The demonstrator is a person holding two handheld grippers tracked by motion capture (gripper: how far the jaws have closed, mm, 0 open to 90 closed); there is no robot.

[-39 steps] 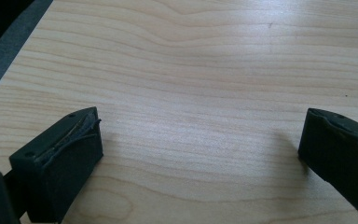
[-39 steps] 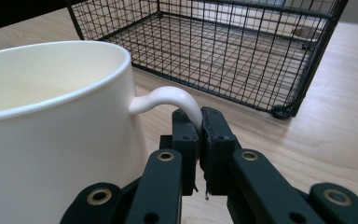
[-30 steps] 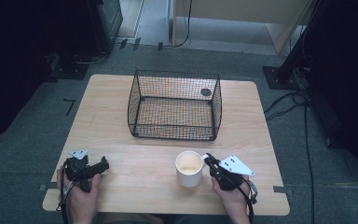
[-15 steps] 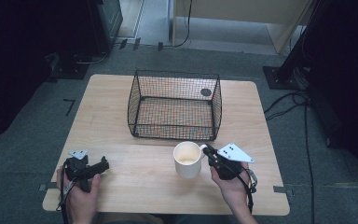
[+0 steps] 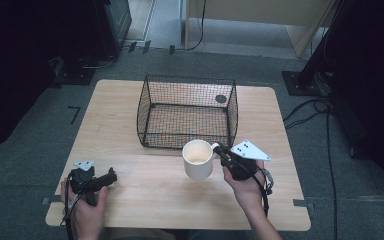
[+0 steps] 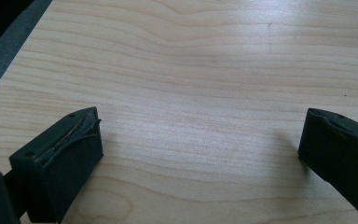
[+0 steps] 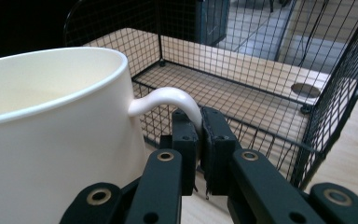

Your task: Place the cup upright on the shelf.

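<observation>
Where the fingers clamp, the mug handle is hidden.

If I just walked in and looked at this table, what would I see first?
Probably the big white mug near the middle of the wooden table, with the right hand-held gripper pinching its curly handle. Right behind it stands a black wire basket, empty inside. Over at the near left corner, the left hand-held gripper rests open on bare wood.
</observation>
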